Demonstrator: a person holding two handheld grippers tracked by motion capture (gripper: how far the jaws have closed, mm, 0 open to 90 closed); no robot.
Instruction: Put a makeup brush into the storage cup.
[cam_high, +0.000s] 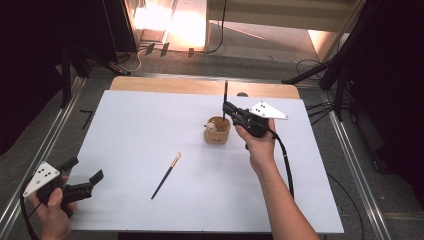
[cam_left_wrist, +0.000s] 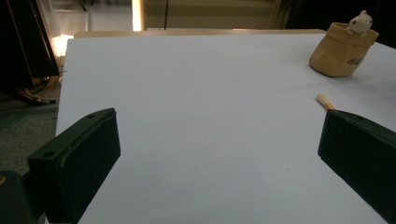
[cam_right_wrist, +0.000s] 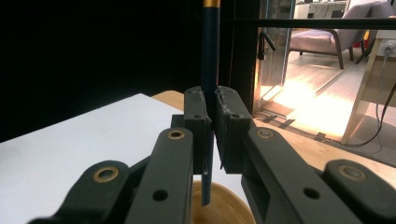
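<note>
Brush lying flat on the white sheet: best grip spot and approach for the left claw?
Take the brush mid-handle, from straight above, jaws across the shaft. It lies flat and thin on the sheet, with free space either side. The left claw is open; avoid the soft bristle tip.

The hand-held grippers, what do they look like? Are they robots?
No, a person holds them. Each hand-held gripper, left and right, is black, with two flat, blocky jaws on linked bars with brass-coloured pins. On top sits a grey three-cornered plate with small dark dots. A black cable trails from each. The forearms are bare, with no sleeves.
</note>
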